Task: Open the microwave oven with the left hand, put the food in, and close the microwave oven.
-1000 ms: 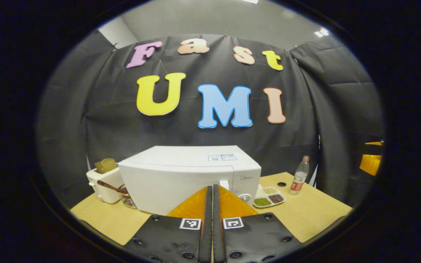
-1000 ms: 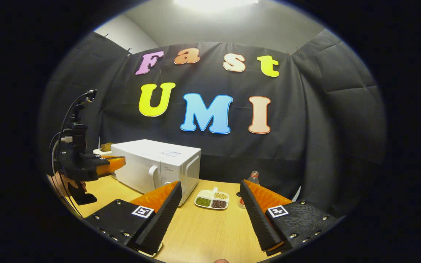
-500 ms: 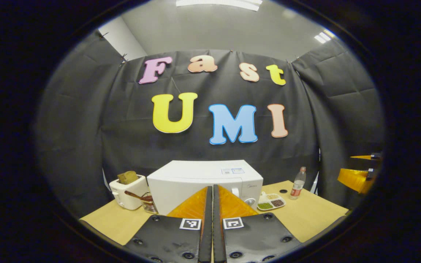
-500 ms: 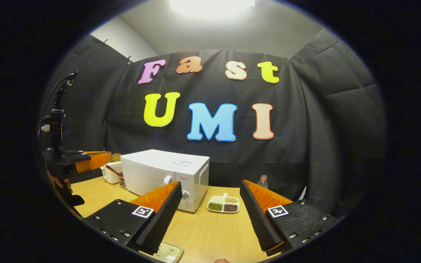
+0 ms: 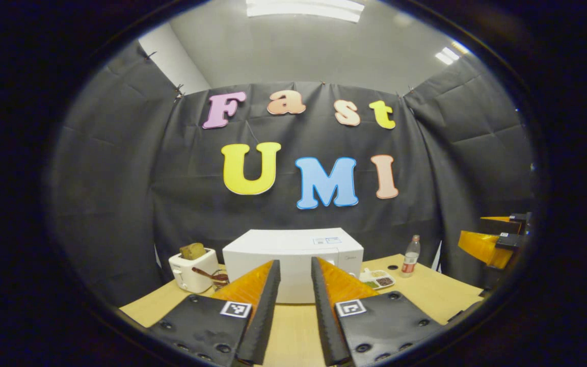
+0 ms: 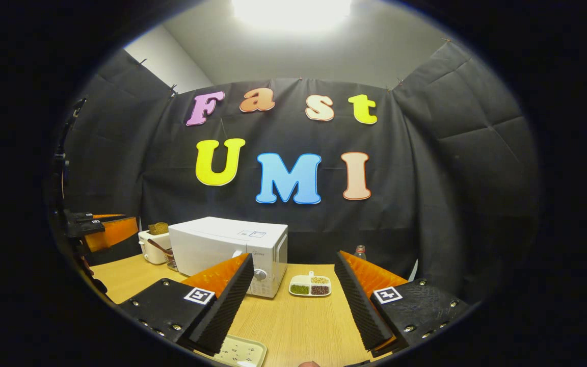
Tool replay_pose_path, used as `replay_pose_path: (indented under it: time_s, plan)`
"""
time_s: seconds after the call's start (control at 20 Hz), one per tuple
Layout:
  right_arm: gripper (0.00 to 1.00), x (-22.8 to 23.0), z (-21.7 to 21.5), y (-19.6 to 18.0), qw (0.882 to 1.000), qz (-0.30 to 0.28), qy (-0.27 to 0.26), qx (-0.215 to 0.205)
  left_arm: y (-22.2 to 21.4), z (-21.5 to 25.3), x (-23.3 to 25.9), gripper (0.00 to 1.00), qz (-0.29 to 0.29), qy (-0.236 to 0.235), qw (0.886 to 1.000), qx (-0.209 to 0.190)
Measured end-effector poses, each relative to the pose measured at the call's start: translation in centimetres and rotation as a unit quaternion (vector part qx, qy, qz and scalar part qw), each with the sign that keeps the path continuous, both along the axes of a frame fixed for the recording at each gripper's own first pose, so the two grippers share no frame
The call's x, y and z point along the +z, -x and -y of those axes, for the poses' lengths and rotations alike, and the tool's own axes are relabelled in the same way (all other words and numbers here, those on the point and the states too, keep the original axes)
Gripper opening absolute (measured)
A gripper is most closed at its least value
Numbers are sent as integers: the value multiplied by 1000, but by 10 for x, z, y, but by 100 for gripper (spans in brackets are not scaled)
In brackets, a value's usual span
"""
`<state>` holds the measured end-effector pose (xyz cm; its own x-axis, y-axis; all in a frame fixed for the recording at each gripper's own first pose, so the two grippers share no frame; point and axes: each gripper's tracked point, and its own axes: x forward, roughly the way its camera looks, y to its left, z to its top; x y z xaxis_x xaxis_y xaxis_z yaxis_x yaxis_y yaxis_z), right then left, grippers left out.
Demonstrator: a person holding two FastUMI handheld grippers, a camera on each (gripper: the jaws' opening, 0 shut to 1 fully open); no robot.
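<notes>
Left to right: toaster [image 5: 193,267], shut microwave [image 5: 293,260] mid-counter [image 6: 293,316], food dish [image 6: 310,286] just right of it. Our left tongs [image 5: 293,316] are slightly parted and empty, well short of the door; right tongs [image 6: 293,300] wide open, empty. Risk: narrow gap could miss the handle, shoving the microwave.

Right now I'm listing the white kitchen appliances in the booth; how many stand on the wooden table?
2: a white box-shaped microwave oven mid-table with its door shut, and a small white toaster beside it, bread in its slot. Others may be hidden.
</notes>
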<state>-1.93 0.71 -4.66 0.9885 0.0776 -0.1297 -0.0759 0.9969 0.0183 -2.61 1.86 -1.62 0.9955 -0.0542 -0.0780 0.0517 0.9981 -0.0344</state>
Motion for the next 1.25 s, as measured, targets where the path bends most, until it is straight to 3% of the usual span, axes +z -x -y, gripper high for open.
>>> replay_pose_path:
  time_s: [0.15, 1.25]
  plan:
    - [97, 4, -3, 6, 1000, 6, -2, -5, 15, -9, 7, 95, 11, -1, 1000, 9]
    - [97, 16, -32, 2, 1000, 20, 1, 20, 13, -37, 10, 94, 21, 4, 999, 36]
